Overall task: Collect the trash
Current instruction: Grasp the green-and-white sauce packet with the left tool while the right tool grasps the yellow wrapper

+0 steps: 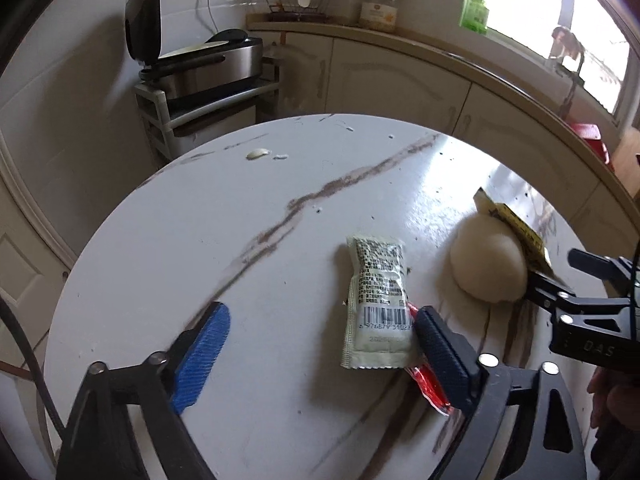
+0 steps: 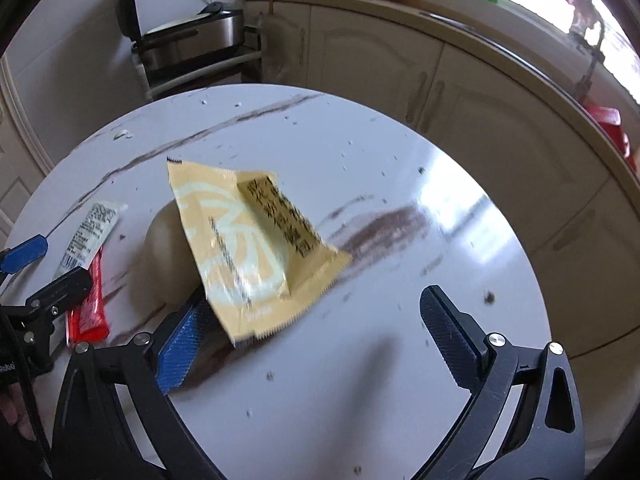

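left gripper (image 1: pixel 320 344) hangs over the table (image 1: pixel 160 240), jaws wide, nothing held — the white sachet (image 1: pixel 376 300) lies between its fingers, hard by the right one, long axis along them, a red sachet (image 1: pixel 428 384) tucked under. right gripper (image 2: pixel 316 344) also gapes empty — nearer the yellow wrapper (image 2: pixel 248 240), which leans on a pale bun (image 2: pixel 164 260) just ahead.

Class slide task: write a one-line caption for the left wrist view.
Open left gripper over a white sachet and red packet on the marble table, beside a pale bun.
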Available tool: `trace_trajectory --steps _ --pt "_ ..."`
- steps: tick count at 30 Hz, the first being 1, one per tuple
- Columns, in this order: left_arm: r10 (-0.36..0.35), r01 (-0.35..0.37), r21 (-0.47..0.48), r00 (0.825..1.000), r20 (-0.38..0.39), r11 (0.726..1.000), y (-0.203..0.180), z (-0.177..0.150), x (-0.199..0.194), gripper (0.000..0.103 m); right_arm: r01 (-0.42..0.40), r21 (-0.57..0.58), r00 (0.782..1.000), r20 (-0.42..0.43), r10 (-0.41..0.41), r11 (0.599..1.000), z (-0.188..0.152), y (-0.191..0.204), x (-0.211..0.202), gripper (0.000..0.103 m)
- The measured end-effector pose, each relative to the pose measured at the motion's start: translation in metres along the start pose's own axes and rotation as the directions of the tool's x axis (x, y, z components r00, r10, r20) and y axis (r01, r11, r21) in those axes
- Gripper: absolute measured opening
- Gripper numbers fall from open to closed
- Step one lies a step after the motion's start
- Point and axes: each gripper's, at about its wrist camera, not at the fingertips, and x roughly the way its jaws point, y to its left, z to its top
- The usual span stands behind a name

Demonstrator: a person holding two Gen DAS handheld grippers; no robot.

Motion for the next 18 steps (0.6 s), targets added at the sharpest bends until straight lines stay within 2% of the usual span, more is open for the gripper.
trace_trajectory --steps 1,3,5,6,8,9,11,18 --pt "-0.005 0.005 0.005 1.0 0.002 1.0 0.002 0.006 0.004 0.079 -0.003 -0.011 1.0 0.001 0.003 1.0 0.003 0.002 0.002 0.096" --pt "-0.024 0.024 0.016 1.0 0.003 1.0 0.005 0.011 0.008 0.065 -0.011 -0.034 1.0 0.002 0.011 0.999 0.01 0.004 0.007 0.09" --pt "-0.044 0.044 0.028 0.999 0.002 0.999 0.008 0.014 0.015 0.054 -0.043 -0.051 0.999 -0.004 0.043 0.998 0.014 0.007 0.011 0.067" --pt "-0.058 0.058 0.036 0.998 0.002 0.998 0.009 0.018 0.019 0.047 -0.049 -0.057 0.999 -0.005 0.049 0.997 0.016 0.009 0.012 0.062" --pt "-0.086 0.086 0.039 0.996 -0.002 0.996 0.012 0.015 0.021 0.032 -0.064 -0.071 0.998 0.002 0.064 0.995 0.018 0.012 0.011 0.046" --pt "-0.091 0.091 0.046 0.996 0.0 0.995 0.014 0.018 0.023 0.029 -0.076 -0.073 0.997 0.001 0.076 0.994 0.02 0.013 0.013 0.043" --pt "-0.097 0.097 0.059 0.995 0.004 0.994 0.016 0.016 0.024 0.027 -0.079 -0.076 0.997 0.004 0.08 0.994 0.021 0.013 0.012 0.037" --pt "-0.118 0.116 0.045 0.993 0.026 0.992 0.032 0.003 0.011 0.024 -0.18 0.016 0.983 0.019 0.18 0.983 0.012 -0.006 0.005 0.033"
